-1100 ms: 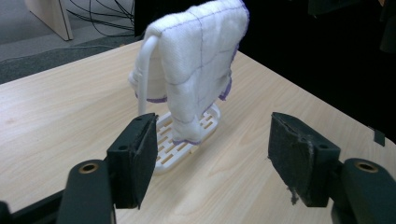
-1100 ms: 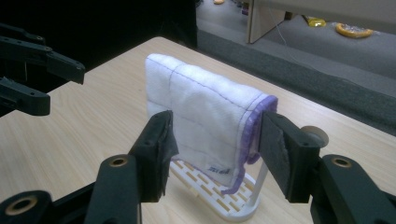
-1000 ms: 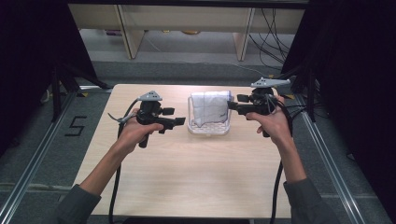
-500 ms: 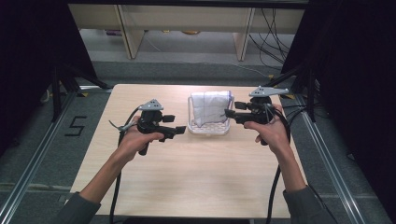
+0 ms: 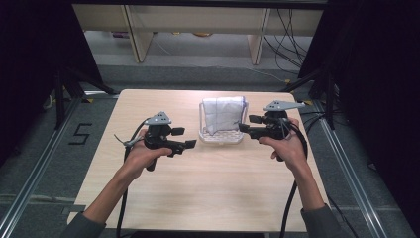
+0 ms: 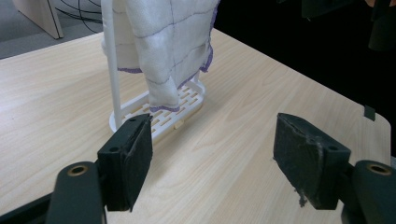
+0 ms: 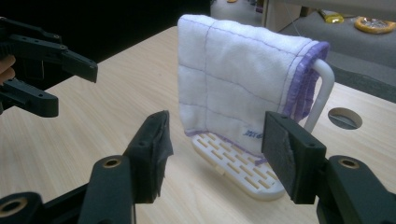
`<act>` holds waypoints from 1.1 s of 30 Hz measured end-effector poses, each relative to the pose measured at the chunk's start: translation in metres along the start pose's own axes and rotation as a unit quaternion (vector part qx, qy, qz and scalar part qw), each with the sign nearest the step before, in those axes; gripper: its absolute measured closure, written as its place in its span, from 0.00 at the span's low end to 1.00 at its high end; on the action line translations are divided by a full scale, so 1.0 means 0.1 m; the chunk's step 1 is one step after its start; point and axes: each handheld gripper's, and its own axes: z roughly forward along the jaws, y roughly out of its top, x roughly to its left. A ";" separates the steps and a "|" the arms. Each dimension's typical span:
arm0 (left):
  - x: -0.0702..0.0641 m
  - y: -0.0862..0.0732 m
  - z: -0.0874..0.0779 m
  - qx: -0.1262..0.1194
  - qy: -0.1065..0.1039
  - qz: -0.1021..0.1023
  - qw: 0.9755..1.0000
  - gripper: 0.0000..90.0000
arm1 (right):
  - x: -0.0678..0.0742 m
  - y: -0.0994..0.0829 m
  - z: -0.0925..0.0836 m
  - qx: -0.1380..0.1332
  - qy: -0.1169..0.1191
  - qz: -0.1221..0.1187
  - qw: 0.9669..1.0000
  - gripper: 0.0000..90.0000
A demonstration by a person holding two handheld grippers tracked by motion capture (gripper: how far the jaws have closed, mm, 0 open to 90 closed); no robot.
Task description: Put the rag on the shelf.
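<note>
The left tool (image 5: 187,144) is held open above the counter (image 5: 213,198), its jaws spread with nothing between them; in its own view the pads (image 6: 133,161) frame bare wood just short of the rack (image 6: 154,105). The right tool (image 5: 246,128) is likewise open and empty, held beside the rack's right side and aimed across at it. Nothing has been gripped yet: the cloth (image 5: 224,113) is draped untouched over the rack's top bar, near the counter's far middle. Taking hold of the cloth and lifting it off appears to be left. The cloth hangs in a fold, both free edges pointing down toward the slotted base; its long axis runs along the bar, left to right across the counter.
</note>
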 end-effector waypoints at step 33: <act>-0.12 -0.31 -0.02 0.027 0.006 0.010 1.000 0.29 | 0.23 -0.27 0.04 0.034 0.008 -0.016 0.999 0.42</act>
